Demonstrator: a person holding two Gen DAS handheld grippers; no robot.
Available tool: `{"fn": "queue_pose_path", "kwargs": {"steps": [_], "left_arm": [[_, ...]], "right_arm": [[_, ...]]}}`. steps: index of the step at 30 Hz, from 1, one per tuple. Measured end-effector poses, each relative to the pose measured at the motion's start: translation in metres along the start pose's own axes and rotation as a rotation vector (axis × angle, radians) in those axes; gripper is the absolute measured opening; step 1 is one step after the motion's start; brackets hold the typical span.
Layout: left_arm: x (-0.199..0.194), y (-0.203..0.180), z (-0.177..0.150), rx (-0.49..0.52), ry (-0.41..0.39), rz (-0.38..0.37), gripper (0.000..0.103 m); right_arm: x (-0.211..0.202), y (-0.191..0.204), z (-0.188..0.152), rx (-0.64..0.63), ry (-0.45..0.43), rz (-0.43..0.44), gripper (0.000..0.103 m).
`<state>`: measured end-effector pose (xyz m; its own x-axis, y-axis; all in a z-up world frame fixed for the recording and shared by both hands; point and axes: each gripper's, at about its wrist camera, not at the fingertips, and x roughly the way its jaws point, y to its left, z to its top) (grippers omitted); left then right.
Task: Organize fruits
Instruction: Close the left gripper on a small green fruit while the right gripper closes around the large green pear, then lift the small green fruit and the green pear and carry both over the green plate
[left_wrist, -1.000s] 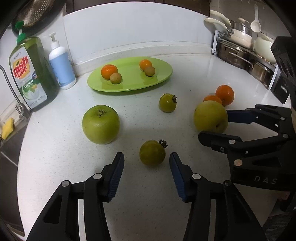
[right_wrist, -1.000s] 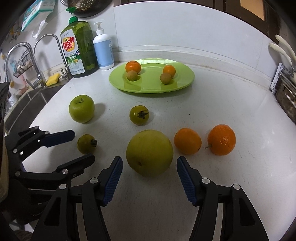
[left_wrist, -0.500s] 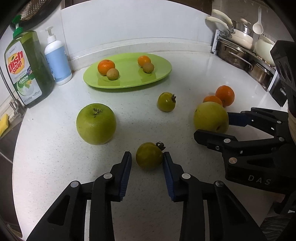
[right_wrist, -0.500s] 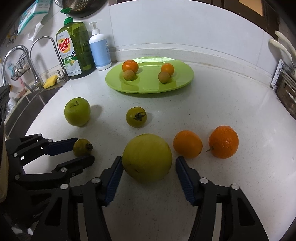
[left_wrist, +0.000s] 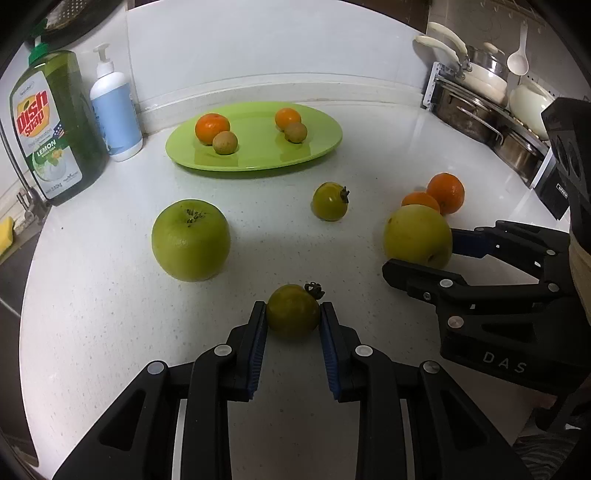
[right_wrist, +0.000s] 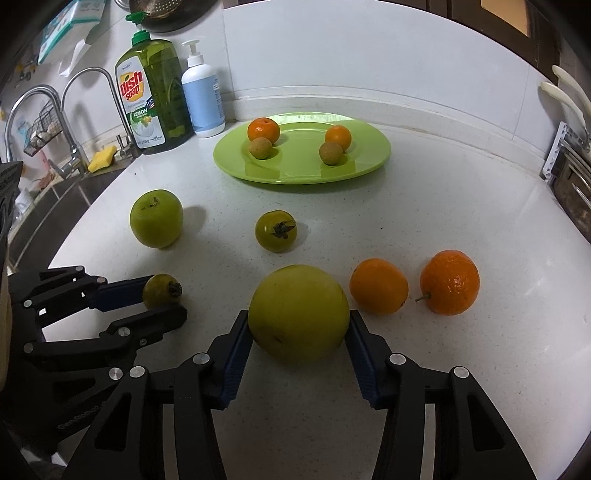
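While tilted downward, both grippers (left_wrist: 293, 314) (right_wrist: 298, 325) fruit-laden.

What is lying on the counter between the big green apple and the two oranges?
One small green tomato lies between the green apple and the oranges; the right wrist view shows it.

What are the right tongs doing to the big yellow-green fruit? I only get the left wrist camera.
Observer: In the right wrist view, both pads of the right tongs press the sides of the big yellow-green fruit. They have just been closing on it.
Operator: Do the two oranges behind it touch?
Observer: No. The nearer orange and the stemmed orange sit apart, with bare counter between them.
Operator: What's past the dish soap?
Observer: A wire basket hangs on a curved faucet.
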<state>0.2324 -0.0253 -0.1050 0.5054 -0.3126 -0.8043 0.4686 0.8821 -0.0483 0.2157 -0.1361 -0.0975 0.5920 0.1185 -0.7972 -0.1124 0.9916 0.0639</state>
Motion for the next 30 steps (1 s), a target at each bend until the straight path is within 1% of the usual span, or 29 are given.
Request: {"fn": "queue_pose_path", "kwargs": {"steps": [7,13,21,30], "left_arm": [[-0.012,0.001,0.002,-0.003,-0.028,0.006,0.028],[-0.024,0.001,0.006,-0.001,-0.056,0.013,0.028],[-0.045,0.001,0.014,-0.003,-0.1,0.022,0.028],[-0.075,0.004,0.03,0.001,-0.175,0.038,0.028]], "right_arm": [[-0.002,0.001,0.0,0.01,0.0,0.003,0.051],[-0.011,0.001,0.001,0.022,-0.019,0.007,0.051],[-0.032,0.006,0.011,0.016,-0.071,0.014,0.051],[-0.06,0.009,0.026,0.013,-0.137,0.023,0.051]]}}
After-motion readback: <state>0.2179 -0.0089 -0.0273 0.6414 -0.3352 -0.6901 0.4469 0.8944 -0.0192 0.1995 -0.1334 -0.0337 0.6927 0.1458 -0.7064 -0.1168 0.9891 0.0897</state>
